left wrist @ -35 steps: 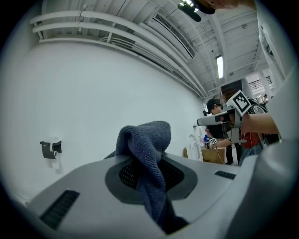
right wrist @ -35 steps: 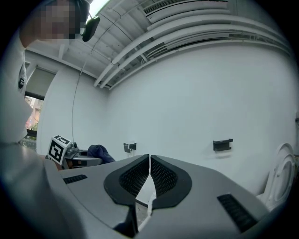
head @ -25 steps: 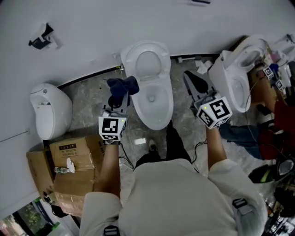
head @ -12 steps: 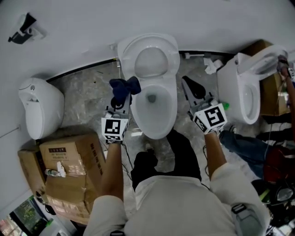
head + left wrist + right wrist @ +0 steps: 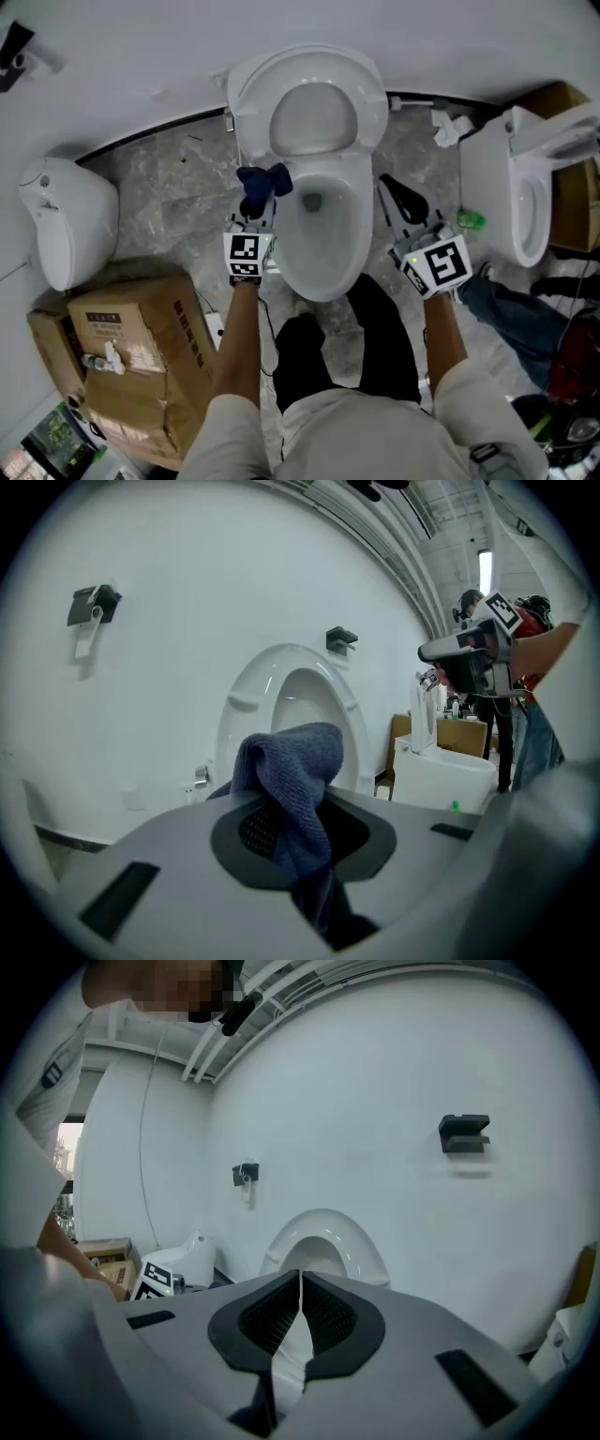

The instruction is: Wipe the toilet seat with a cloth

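My left gripper [image 5: 257, 208] has its jaws clamped on the dark blue cloth [image 5: 262, 181], held at the left rim of the toilet [image 5: 323, 279], whose toilet seat [image 5: 373, 98] stands raised. My right gripper [image 5: 388, 187] hangs beside the toilet's right rim, jaws pressed together on nothing.

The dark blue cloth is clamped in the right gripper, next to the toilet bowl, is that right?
No. The dark blue cloth is clamped in the left gripper, not the right, next to the toilet bowl. The left gripper view shows it between the jaws.
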The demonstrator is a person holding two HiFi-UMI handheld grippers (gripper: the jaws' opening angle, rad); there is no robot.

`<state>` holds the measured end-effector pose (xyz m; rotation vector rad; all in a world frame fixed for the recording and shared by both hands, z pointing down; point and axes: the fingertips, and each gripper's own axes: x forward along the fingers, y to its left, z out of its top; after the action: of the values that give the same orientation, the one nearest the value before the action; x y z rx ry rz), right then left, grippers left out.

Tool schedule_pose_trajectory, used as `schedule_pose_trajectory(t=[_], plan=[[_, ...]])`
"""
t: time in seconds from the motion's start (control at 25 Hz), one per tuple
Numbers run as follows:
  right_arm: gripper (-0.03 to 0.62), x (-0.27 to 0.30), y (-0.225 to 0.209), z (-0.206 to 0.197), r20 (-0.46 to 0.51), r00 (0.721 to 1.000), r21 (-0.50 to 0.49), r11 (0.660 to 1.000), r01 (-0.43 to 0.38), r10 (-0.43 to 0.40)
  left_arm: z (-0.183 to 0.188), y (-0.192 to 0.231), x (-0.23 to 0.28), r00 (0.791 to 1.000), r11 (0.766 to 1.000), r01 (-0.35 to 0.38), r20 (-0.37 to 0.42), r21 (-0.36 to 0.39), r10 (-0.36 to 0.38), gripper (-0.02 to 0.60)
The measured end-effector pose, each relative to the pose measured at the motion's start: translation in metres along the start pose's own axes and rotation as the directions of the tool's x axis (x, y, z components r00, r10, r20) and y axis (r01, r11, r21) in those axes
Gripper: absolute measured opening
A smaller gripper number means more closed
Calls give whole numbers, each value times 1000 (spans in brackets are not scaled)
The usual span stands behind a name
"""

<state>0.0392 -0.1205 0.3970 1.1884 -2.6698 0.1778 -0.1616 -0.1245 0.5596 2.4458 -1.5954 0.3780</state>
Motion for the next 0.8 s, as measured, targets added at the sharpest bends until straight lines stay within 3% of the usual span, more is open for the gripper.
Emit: schedule_pose_trajectory(t=[0.12,0.32,0.52,0.8], plan=[[31,9,-3,-14,-7,1000,-1,1000,-18,18,-26,10,22,999,999,-23,-27,-30,22,46],[31,26,-4,-26,-6,999,-9,999,-49,49,-67,27,55,990,997,-54,-135,-51,47,46],[31,35,-2,-36,-12,996,-7,997,-83,83,-80,38,83,992,994,-77,-104,-79,69,46],[31,33,-2,-37,-13,996,4,996,-94,94,-67,38,84,996,995,-63,-68,-82,58,46]])
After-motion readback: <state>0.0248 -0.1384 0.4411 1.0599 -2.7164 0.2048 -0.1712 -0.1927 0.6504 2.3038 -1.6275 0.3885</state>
